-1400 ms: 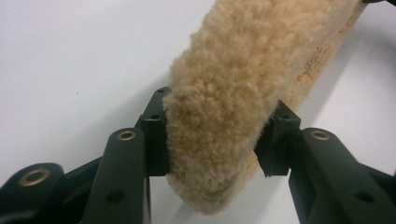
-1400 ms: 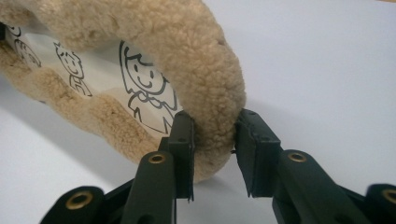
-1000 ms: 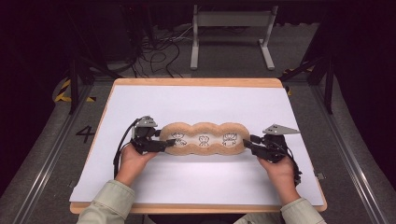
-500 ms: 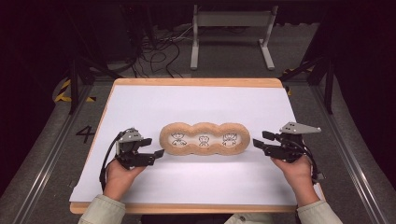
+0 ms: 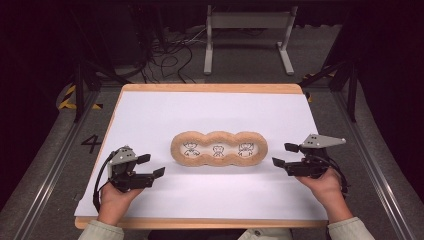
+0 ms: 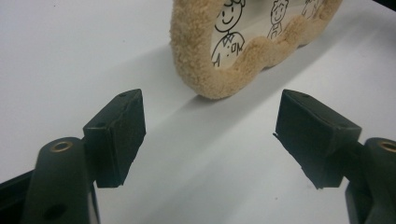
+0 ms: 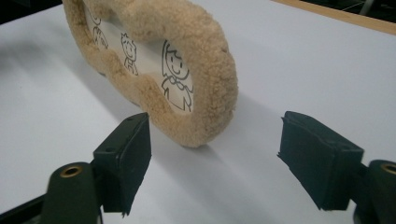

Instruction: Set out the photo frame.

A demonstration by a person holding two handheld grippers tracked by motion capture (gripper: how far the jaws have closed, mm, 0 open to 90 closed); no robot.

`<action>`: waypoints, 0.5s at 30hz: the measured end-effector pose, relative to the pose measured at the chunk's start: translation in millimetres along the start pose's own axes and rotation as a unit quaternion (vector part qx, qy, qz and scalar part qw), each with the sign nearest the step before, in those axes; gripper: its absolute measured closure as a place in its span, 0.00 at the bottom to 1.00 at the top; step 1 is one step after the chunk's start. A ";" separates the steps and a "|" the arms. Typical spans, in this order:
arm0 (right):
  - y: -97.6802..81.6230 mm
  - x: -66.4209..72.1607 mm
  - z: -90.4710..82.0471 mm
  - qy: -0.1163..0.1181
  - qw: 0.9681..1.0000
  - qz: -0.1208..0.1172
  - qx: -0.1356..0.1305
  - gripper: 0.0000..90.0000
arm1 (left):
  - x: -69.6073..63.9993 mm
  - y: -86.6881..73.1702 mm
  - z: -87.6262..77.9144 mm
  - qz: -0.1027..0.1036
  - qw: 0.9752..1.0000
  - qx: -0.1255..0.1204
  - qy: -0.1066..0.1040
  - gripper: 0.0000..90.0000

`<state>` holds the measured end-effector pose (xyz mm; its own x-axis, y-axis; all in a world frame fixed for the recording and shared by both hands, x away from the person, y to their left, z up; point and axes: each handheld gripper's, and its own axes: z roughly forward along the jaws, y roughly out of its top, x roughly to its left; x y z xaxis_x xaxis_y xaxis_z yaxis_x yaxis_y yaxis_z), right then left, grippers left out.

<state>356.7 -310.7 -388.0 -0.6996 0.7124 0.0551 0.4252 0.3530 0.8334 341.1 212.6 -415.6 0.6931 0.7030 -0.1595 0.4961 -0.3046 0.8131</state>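
Note:
A tan fuzzy three-lobed frame [image 5: 218, 149] with three cartoon figures drawn inside lies flat in the middle of the white table top [image 5: 210, 110]. My left gripper [image 5: 152, 166] is near the front left, a short way from the frame's left end, and points at it. Its jaws have just been opening, and nothing is between them. My right gripper [image 5: 281, 155] is just off the frame's right end; its jaws have also just been opening, with nothing between them. The left gripper [image 6: 210, 126] faces the frame's end [image 6: 196, 60]. The right gripper [image 7: 215, 149] faces the other end [image 7: 205, 70].
A wooden edge [image 5: 210, 88] borders the white top at the back and front. Behind the table are cables [image 5: 170, 55] and a metal stand [image 5: 247, 35] on the floor. A "4" [image 5: 91, 143] is marked on the floor at the left.
Both grippers were at the frame's ends a second ago. They have drawn back outward with wider jaws, the left one farther toward the front left. The frame stays lying on the table.

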 end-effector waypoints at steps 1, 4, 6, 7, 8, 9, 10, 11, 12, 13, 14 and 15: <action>0.0 0.0 0.0 0.000 1.000 0.000 0.000 0.27 | 0.8 -1.4 -0.4 0.001 1.000 0.001 0.003 0.28; -3.6 -1.7 -0.7 0.003 1.000 -0.004 0.001 0.23 | 3.0 -6.5 -1.1 -0.003 1.000 0.004 0.004 0.28; -7.0 -3.6 -0.8 0.005 1.000 -0.005 0.000 0.22 | 4.5 -9.0 -1.3 -0.003 1.000 0.005 0.005 0.28; -9.7 -4.8 -0.9 0.007 1.000 -0.007 -0.004 0.22 | 5.2 -9.7 -1.5 -0.004 1.000 0.005 0.007 0.28; -12.1 -5.9 -0.8 0.008 1.000 -0.008 -0.006 0.21 | 5.9 -10.2 -1.7 -0.004 1.000 0.005 0.007 0.28; -14.5 -7.1 -0.7 0.009 1.000 -0.009 -0.007 0.21 | 6.6 -10.6 -1.9 -0.004 1.000 0.004 0.007 0.28; -16.9 -8.1 -0.5 0.010 1.000 -0.010 -0.008 0.21 | 7.4 -10.8 -2.0 -0.005 1.000 0.004 0.006 0.28; -19.1 -9.0 -0.5 0.010 1.000 -0.011 -0.007 0.21 | 7.8 -11.2 -1.9 -0.007 1.000 0.004 0.005 0.28; -21.3 -9.9 -0.4 0.009 1.000 -0.013 -0.007 0.21 | 8.1 -11.4 -1.8 -0.006 1.000 0.003 0.005 0.28; -22.8 -10.7 -0.3 0.009 1.000 -0.014 -0.006 0.21 | 8.1 -11.9 -1.1 -0.005 1.000 0.002 0.007 0.28; -25.9 -12.3 0.3 0.009 1.000 -0.014 -0.004 0.21 | 8.1 -12.3 -0.6 -0.005 1.000 0.003 0.007 0.28; -28.2 -13.6 1.2 0.009 1.000 -0.013 0.001 0.21 | 8.5 -12.6 0.0 -0.004 1.000 0.004 0.007 0.28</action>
<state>354.9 -329.6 -412.9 -0.7207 0.6919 0.0437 0.4077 0.3719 0.8340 340.8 222.5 -427.2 0.6814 0.7147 -0.1577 0.5053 -0.3035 0.8078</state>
